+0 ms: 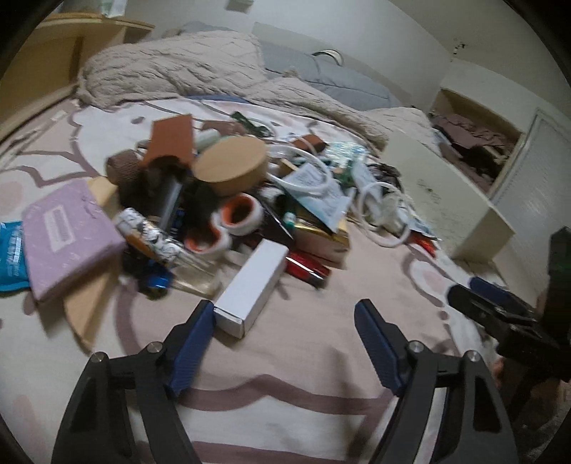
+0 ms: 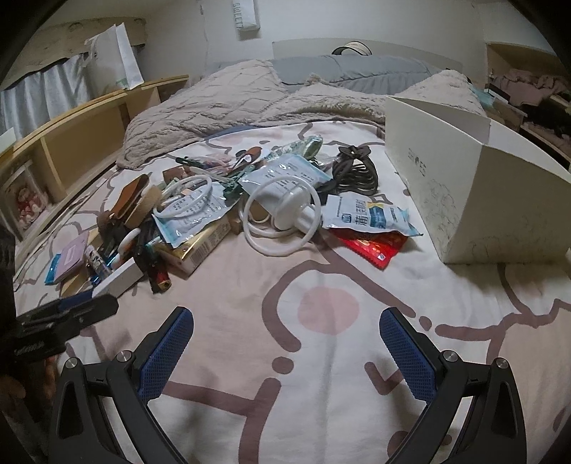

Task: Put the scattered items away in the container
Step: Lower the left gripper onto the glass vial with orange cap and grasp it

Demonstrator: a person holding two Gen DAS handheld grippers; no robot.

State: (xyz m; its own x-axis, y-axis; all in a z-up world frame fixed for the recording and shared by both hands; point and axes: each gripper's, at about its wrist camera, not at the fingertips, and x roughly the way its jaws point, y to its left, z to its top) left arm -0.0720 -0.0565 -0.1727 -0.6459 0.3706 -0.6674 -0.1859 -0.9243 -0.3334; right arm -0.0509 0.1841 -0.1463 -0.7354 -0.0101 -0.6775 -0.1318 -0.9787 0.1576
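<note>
nearby, white box point(image 1: 251, 287) fronts clutter beside container point(image 2: 474, 185).

Legible text is scarce. One white and blue sachet point(image 2: 371, 214), lying on the bedsheet beside the white cardboard box point(image 2: 464, 200), carries large dark Chinese characters, of which "蒲" can be made out; the rest of its print is too small to read. The box bears a few small dark marks and faint line drawings on its side, not readable. A white unit point(image 2: 246, 16) high on the wall shows grey letters on its face, too blurred to spell out. The lilac box point(image 1: 67, 235) has a pale label panel with illegible lines. The clear printed pouches point(image 2: 189, 210) show fine print only.
</note>
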